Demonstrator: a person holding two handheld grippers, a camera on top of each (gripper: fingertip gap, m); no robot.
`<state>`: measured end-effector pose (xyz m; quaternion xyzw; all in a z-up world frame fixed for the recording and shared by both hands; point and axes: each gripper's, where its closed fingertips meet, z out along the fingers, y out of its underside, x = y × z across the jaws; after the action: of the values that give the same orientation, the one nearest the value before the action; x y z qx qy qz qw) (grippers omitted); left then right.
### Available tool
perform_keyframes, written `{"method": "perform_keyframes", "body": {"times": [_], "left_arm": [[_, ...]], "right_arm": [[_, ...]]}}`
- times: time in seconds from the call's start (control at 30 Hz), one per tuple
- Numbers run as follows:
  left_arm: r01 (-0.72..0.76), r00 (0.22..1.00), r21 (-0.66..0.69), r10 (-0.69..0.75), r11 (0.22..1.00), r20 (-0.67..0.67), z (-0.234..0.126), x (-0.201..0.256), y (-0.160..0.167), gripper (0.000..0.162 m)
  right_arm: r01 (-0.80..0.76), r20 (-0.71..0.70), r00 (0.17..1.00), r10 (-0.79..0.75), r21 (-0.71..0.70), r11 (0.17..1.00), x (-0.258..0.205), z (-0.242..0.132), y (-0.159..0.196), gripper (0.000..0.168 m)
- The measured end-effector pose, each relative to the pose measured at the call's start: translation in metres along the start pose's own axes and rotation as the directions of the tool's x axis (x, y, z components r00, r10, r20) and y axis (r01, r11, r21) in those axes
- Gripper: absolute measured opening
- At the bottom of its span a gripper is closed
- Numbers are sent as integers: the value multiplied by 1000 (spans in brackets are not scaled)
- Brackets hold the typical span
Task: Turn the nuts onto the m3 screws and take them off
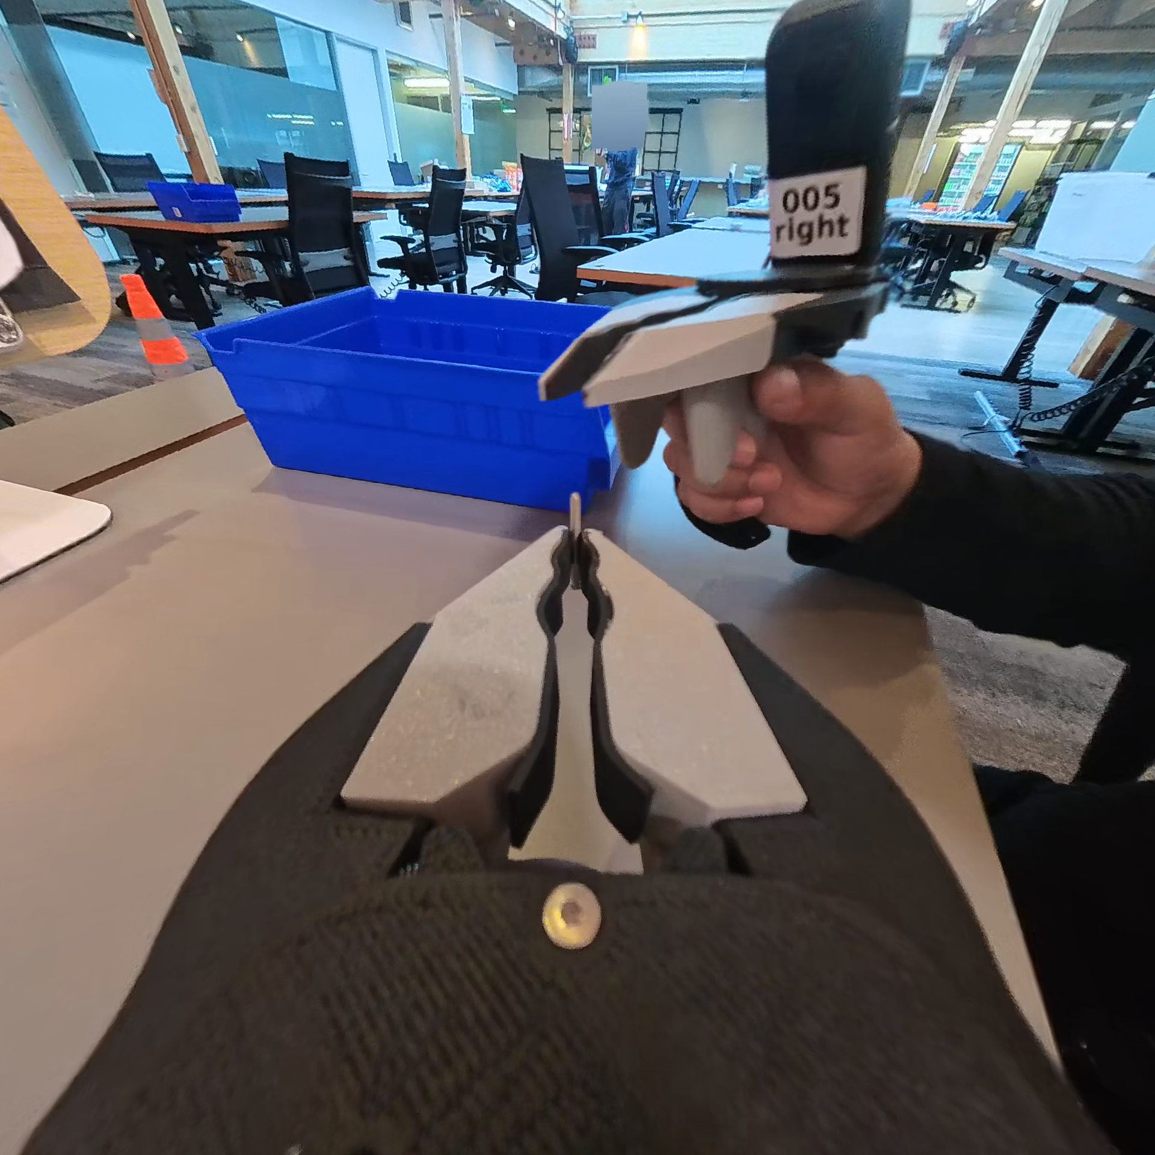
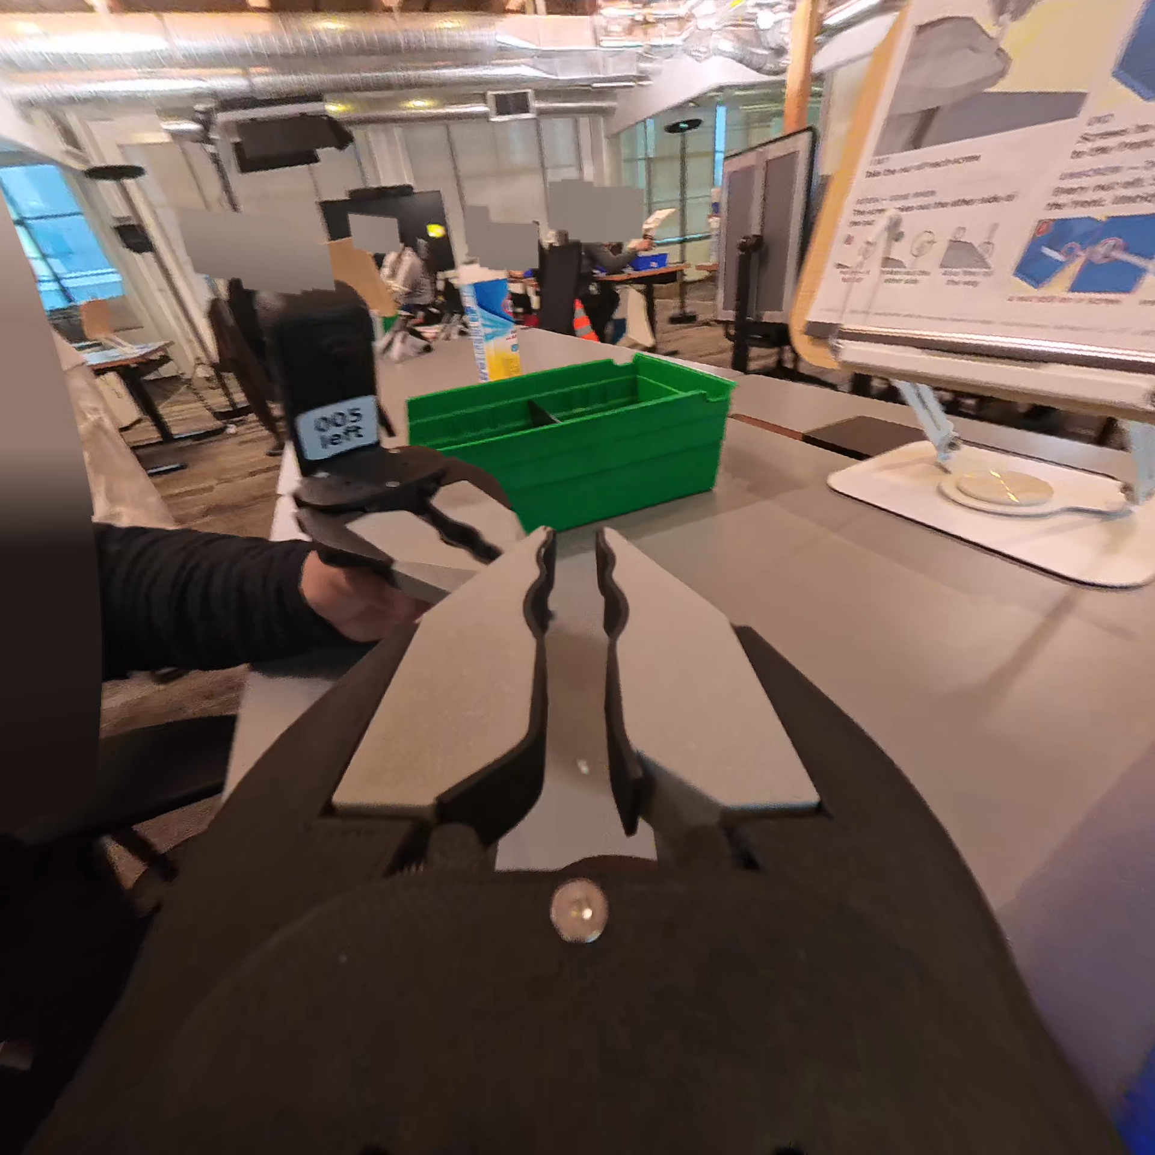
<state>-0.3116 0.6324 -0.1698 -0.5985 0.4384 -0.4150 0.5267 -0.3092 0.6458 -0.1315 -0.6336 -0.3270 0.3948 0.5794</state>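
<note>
- Here the left gripper (image 1: 575,542), with pale grey fingers and wavy black pads, is pressed together on a thin silver metal screw (image 1: 574,509), which stands upright with its end poking out above the fingertips.
- The screw sits over the grey tabletop (image 1: 219,656), just in front of the near wall of a blue plastic bin (image 1: 400,400).
- No nut is visible on the exposed part of the screw; the pinched part is hidden between the pads.
- The right gripper (image 2: 575,537) has its fingers spread a small way, with bare tabletop showing in the gap and nothing between them.
- In the left wrist view the right gripper (image 1: 565,387) hangs above and to the right of the screw, tips pointing down towards it but apart from it, held by a hand (image 1: 794,450) in a black sleeve.
- In the right wrist view the left gripper (image 2: 481,550) lies to the left, its tips hidden behind the right gripper's left finger.
- A green plastic bin (image 2: 600,450) with a dark divider stands on the table beyond the right gripper.
- A white stand (image 2: 1000,500) carrying a printed instruction sheet (image 2: 1012,187) is at the right of that view.
- An orange and grey traffic cone (image 1: 153,325) stands on the floor beyond the table's left end.
</note>
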Motion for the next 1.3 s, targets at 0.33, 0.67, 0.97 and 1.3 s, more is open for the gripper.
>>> {"method": "perform_keyframes", "body": {"times": [0.33, 0.67, 0.97, 1.3], "left_arm": [[42, 998, -61, -39, 997, 51, 3, -15, 16, 0], [81, 991, -50, -75, 995, 112, -1, -34, 18, 0], [64, 993, -60, -58, 996, 105, 0, -31, 19, 0], [69, 993, -57, -63, 996, 102, -1, -31, 19, 0]], "right_arm": [[18, -72, 997, -40, -279, 960, 21, -8, 70, 11], [279, 405, 913, -58, -512, 812, -94, -16, 126, 4], [478, 439, 863, -250, -549, 686, -98, -32, 158, 0], [422, 503, 848, -168, -450, 787, -115, -35, 136, 2]]}}
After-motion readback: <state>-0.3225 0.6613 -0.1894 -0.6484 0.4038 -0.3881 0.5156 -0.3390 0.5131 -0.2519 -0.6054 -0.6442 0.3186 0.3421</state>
